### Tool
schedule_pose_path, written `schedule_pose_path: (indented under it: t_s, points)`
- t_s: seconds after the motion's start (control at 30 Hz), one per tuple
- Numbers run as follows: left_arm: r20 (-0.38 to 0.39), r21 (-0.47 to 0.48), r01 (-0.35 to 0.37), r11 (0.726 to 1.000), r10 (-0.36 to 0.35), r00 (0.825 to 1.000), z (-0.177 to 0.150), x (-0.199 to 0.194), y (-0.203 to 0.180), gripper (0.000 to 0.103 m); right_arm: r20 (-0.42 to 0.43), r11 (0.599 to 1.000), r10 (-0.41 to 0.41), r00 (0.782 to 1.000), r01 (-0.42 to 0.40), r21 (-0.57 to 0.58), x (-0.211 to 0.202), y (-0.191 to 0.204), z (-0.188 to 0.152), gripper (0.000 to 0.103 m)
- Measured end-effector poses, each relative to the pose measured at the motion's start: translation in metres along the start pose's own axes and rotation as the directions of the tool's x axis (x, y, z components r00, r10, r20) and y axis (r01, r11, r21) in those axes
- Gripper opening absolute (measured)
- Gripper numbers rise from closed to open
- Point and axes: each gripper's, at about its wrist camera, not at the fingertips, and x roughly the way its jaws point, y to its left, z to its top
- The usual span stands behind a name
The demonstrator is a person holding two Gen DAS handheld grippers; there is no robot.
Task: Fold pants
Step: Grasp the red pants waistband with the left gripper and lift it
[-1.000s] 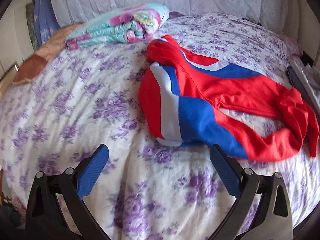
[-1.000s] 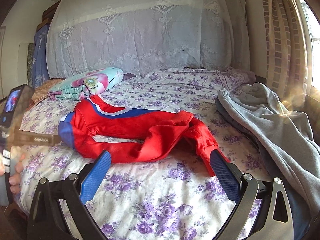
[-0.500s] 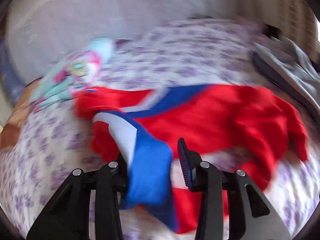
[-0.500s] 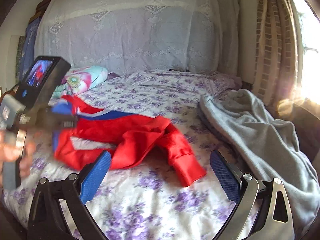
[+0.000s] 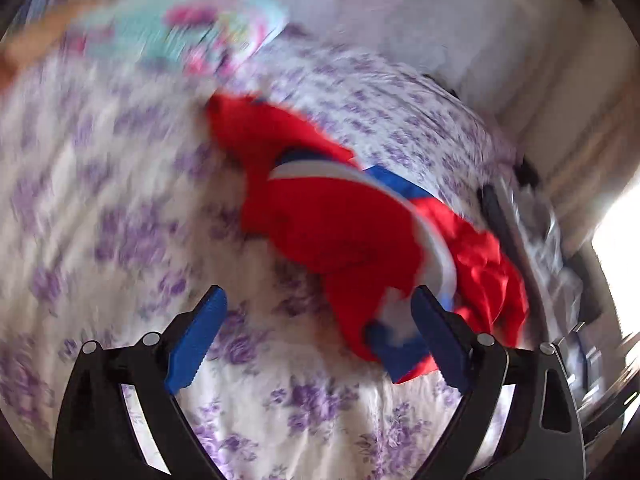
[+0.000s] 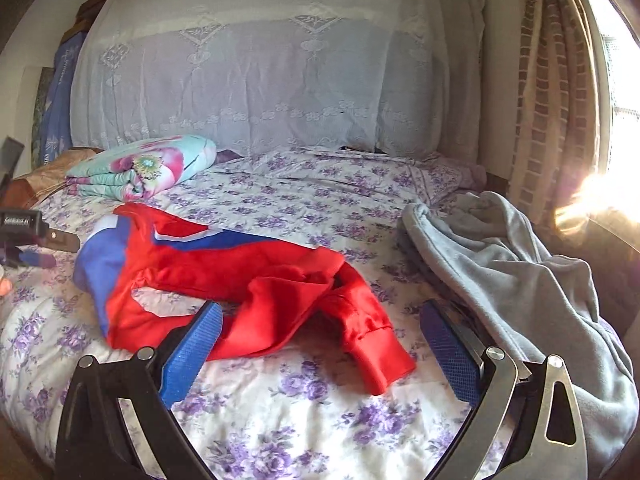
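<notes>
The red pants point(image 6: 240, 280) with blue and white panels lie crumpled on the floral bed sheet point(image 6: 304, 408). In the blurred left wrist view the pants point(image 5: 340, 232) lie ahead and to the right. My left gripper point(image 5: 316, 332) is open and empty, its right finger just beside the blue waist end. My right gripper point(image 6: 320, 352) is open and empty, hovering over the red leg cuff point(image 6: 380, 364). The left gripper's body shows at the right wrist view's left edge point(image 6: 24, 228).
A folded floral quilt point(image 6: 140, 168) lies at the back left of the bed. A grey blanket point(image 6: 520, 280) is heaped along the right side. A lace-covered headboard point(image 6: 260, 80) stands behind, and a curtain point(image 6: 552, 100) hangs at the right.
My left gripper had closed on the blue waist end and lifted it; now it is open and the pants lie on the bed, shifted. The right gripper moved slightly closer to the cuff.
</notes>
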Motion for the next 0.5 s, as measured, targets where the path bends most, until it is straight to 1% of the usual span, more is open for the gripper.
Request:
schedule_pose_path:
  t_s: [0.03, 0.1, 0.13, 0.2, 0.27, 0.3, 0.37, 0.4, 0.5]
  points:
    - [-0.025, -0.077, 0.021, 0.997, -0.023, 0.999, 0.003, 0.006, 0.019, 0.09, 0.001, 1.0, 0.007, 1.0, -0.007, -0.002, 0.0, 0.002, 0.0, 0.1]
    - [-0.056, -0.147, 0.058, 0.987, -0.067, 0.996, 0.006, 0.019, 0.034, 0.09, 0.0, 1.0, 0.021, 1.0, -0.021, -0.011, 0.0, 0.008, -0.002, 0.1]
    - [-0.072, -0.184, 0.091, 0.979, -0.106, 0.992, 0.007, 0.027, 0.037, 0.09, -0.002, 0.999, 0.028, 1.0, -0.028, -0.018, -0.001, 0.011, -0.002, 0.1]
    - [-0.083, -0.223, 0.153, 0.963, -0.175, 0.981, 0.009, 0.041, 0.036, 0.09, -0.001, 0.999, 0.035, 0.999, -0.035, -0.038, -0.002, 0.015, -0.003, 0.1]
    - [-0.068, -0.274, 0.19, 0.943, -0.216, 0.974, 0.014, 0.057, 0.035, 0.089, 0.01, 0.998, 0.025, 1.0, -0.025, -0.058, -0.006, 0.017, -0.004, 0.1]
    - [-0.061, -0.299, 0.195, 0.934, -0.223, 0.973, 0.016, 0.063, 0.037, 0.084, 0.017, 0.998, 0.019, 1.0, -0.018, -0.064, -0.007, 0.017, -0.003, 0.1]
    - [-0.044, -0.382, 0.244, 0.891, -0.282, 0.958, 0.022, 0.078, 0.046, 0.084, 0.026, 0.998, 0.01, 1.0, -0.008, -0.068, -0.011, 0.015, -0.004, 0.1]
    - [-0.034, -0.399, 0.263, 0.878, -0.301, 0.953, 0.026, 0.083, 0.047, 0.082, 0.03, 0.998, 0.003, 1.0, -0.001, -0.067, -0.013, 0.013, -0.004, 0.1]
    - [-0.017, -0.424, 0.297, 0.855, -0.336, 0.942, 0.036, 0.093, 0.045, 0.076, 0.024, 0.998, -0.017, 1.0, 0.018, -0.063, -0.012, 0.007, -0.006, 0.1]
